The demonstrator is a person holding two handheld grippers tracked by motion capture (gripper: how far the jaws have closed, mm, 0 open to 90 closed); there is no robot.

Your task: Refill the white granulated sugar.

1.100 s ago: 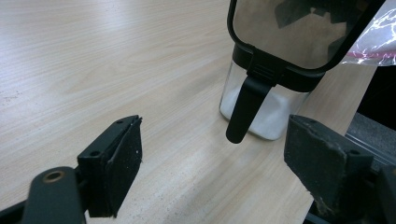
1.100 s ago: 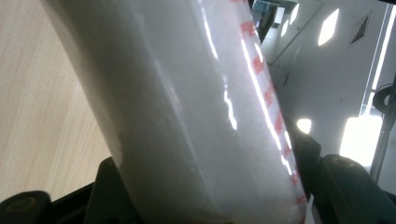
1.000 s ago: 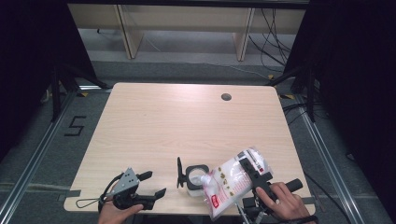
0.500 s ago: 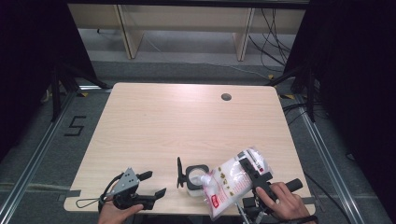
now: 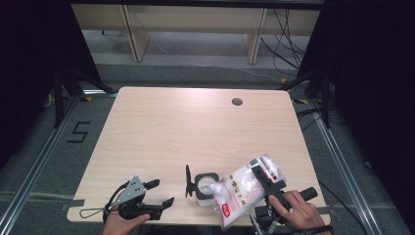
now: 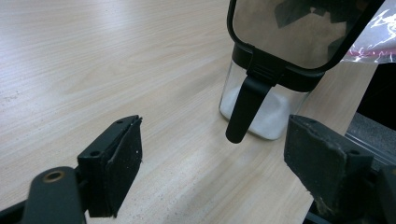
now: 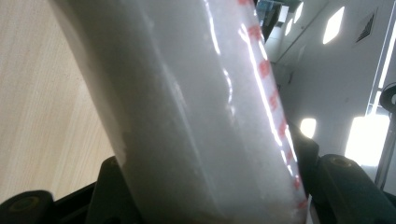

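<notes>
While the clear bag (image 5: pixel 243 188) of white powder hangs tilted over the near edge of the table (image 5: pixel 195 127), we see its lower corner dipping toward the open mouth of the small clear container (image 5: pixel 205 185). Red print marks the bag's side, and in the right gripper view the bag (image 7: pixel 196 116) rises between the two black jaws, which pinch it from both sides. We hold it with the right gripper (image 5: pixel 266 178), the hand (image 5: pixel 296 210) wrapped round the handle at the table's near right corner.

Just left of the bag stands the container, with a black rim and a little white powder lying at its bottom. Its lid (image 5: pixel 188 180) is flipped up on the left side; in the left gripper view the lid (image 6: pixel 299 28) stands upright above the container (image 6: pixel 261 107), a black tab hanging down from it.

Farther left, apart from the container, the left gripper (image 5: pixel 159 205) rests low at the near edge, pointing toward it. Its jaws stand spread wide with only bare table between them.
</notes>
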